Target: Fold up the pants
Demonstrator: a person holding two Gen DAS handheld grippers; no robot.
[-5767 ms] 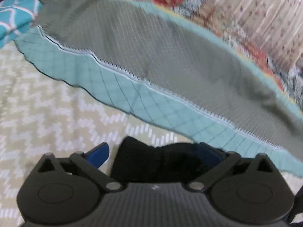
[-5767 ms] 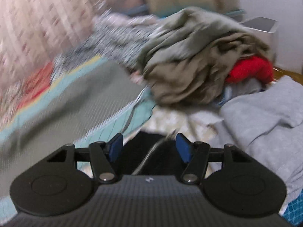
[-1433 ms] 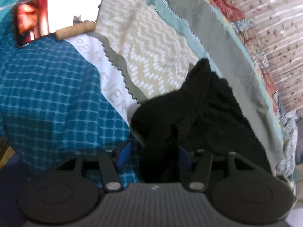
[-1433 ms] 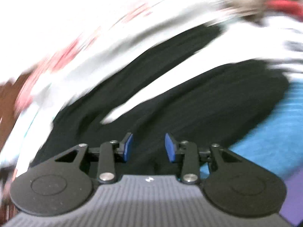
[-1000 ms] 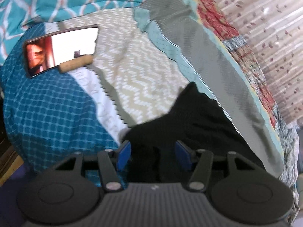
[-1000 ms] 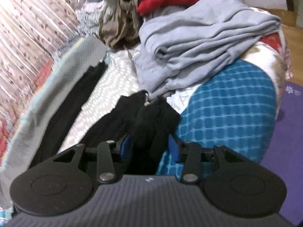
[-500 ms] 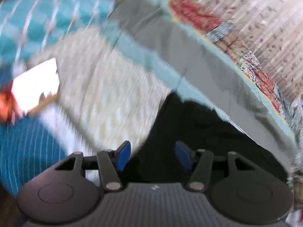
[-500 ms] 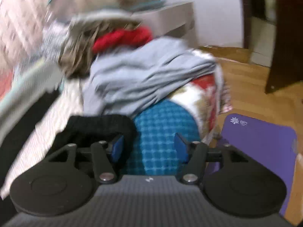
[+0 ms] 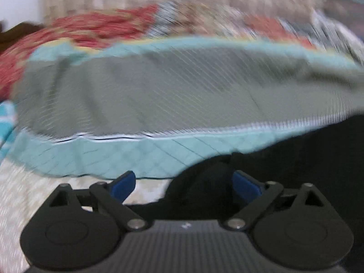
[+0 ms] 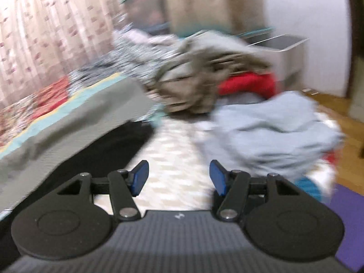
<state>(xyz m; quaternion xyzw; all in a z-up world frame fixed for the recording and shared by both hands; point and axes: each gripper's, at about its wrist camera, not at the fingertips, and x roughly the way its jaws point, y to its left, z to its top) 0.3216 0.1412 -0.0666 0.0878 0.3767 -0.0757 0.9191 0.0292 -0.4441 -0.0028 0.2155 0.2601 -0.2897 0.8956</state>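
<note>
Now the left claw [image 9: 184,183] is opening wide — pants [image 9: 318,163] bunching loose between its pads; the right claw [image 10: 178,178] is gaping empty — pants lying left.

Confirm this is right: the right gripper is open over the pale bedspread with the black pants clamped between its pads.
Not quite. The right gripper is open over the pale bedspread, but nothing sits between its pads; the black pants lie off to its left, beside the grey quilt. The right wrist view shows this.
</note>
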